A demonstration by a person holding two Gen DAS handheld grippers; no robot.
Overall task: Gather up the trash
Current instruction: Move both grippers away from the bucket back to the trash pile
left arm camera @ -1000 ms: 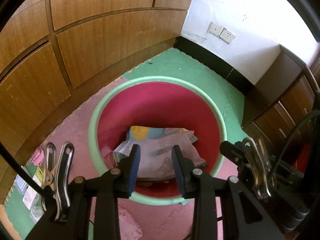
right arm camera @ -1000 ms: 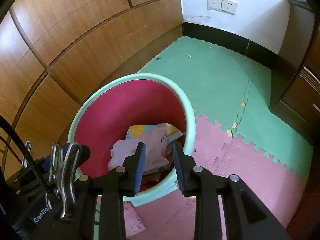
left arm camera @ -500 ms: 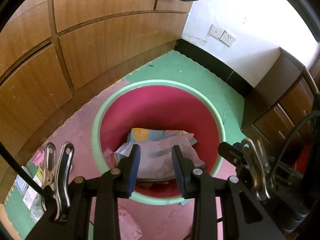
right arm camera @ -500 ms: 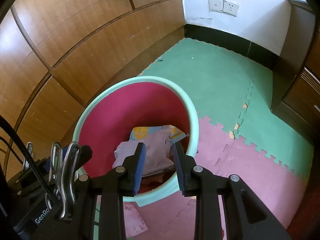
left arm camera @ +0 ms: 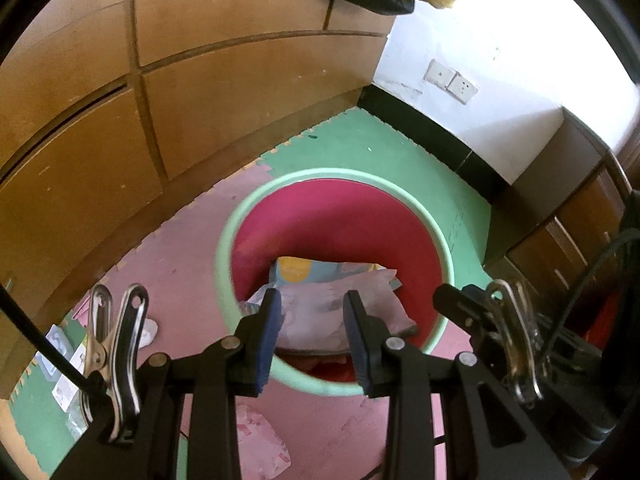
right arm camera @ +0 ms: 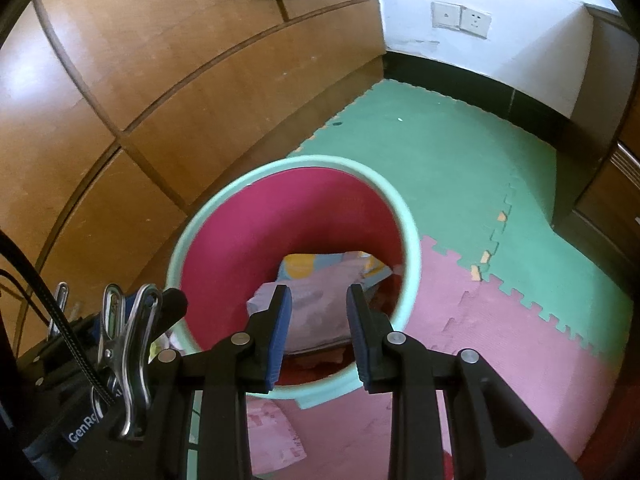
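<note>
A round bin with a mint-green rim (left arm camera: 224, 248) (right arm camera: 412, 240) and magenta inside stands on the foam floor mat. Inside it lie a pale pink packet (left arm camera: 320, 312) (right arm camera: 312, 304) and a blue and yellow packet (left arm camera: 296, 270) (right arm camera: 304, 266). My left gripper (left arm camera: 313, 312) is open and empty, above the bin's near edge. My right gripper (right arm camera: 319, 308) is open and empty, also above the bin's near side. A pink wrapper (left arm camera: 260, 440) (right arm camera: 272, 436) lies on the mat in front of the bin.
Wooden cabinet panels (left arm camera: 100, 160) rise left of the bin. Small packets and white scraps (left arm camera: 64, 364) lie on the mat at far left. A dark cabinet (left arm camera: 560, 220) stands at right. A white wall with sockets (right arm camera: 460, 18) is behind.
Both grippers have drawn back and up a little from the bin, so it looks smaller and farther. The jaws stay open. The packets in the bin have not moved.
</note>
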